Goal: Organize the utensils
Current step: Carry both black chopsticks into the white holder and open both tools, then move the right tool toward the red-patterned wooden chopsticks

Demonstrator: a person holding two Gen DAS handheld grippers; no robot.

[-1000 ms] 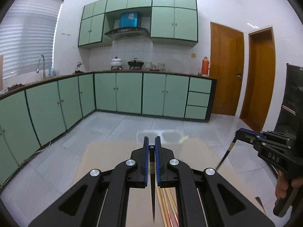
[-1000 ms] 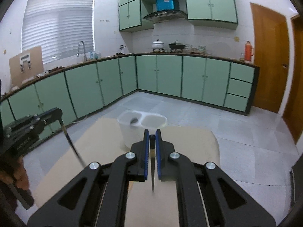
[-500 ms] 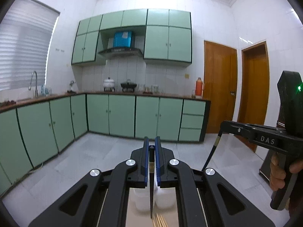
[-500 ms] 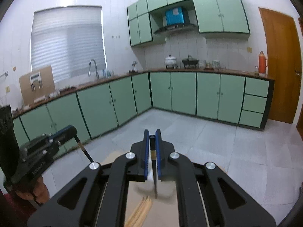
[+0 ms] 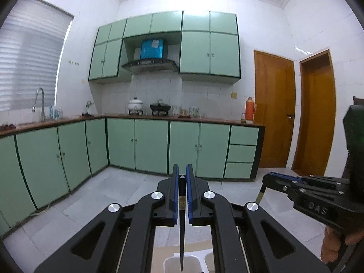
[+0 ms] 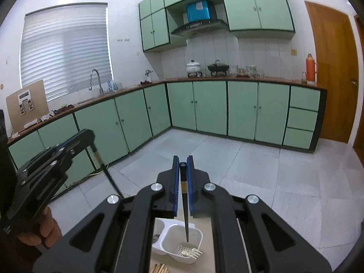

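- Left gripper [image 5: 181, 195]: clamped on a dark chopstick [image 5: 181, 234] that hangs tip-down between the blue pads [image 5: 174, 193]. Its tip sits over the white organizer bin [image 5: 182, 255] at the bottom edge of the left wrist view.
- Right gripper [image 6: 182, 186]: also clamped on a second dark chopstick [image 6: 186, 216], near vertical, tip inside the bin's [image 6: 168, 253] right-hand compartment. I can't tell whether the tip touches the floor of it.
- That compartment already holds a pale plastic fork [image 6: 190, 253] on the perforated bottom. The other compartment has something dark in it, maybe a spoon; too small to call.
- Wooden chopsticks [image 6: 160, 268] lie on the tan table [image 6: 206, 249] just in front of the bin, not yet sorted.
- My read: the step in hand is dropping both chopsticks into the bin.
- Doing it well: I lower each stick until the tip is well below the rim before I let go, keeping the stick upright so it can't tip out over the wall.
- I do one side at a time; the two grippers are close together and could clash over the bin.
- Left side is riskier: the bin is barely in frame there, so I confirm which compartment the tip is over before I let go.
- Opening slowly should stop the stick bouncing on the hard plastic.
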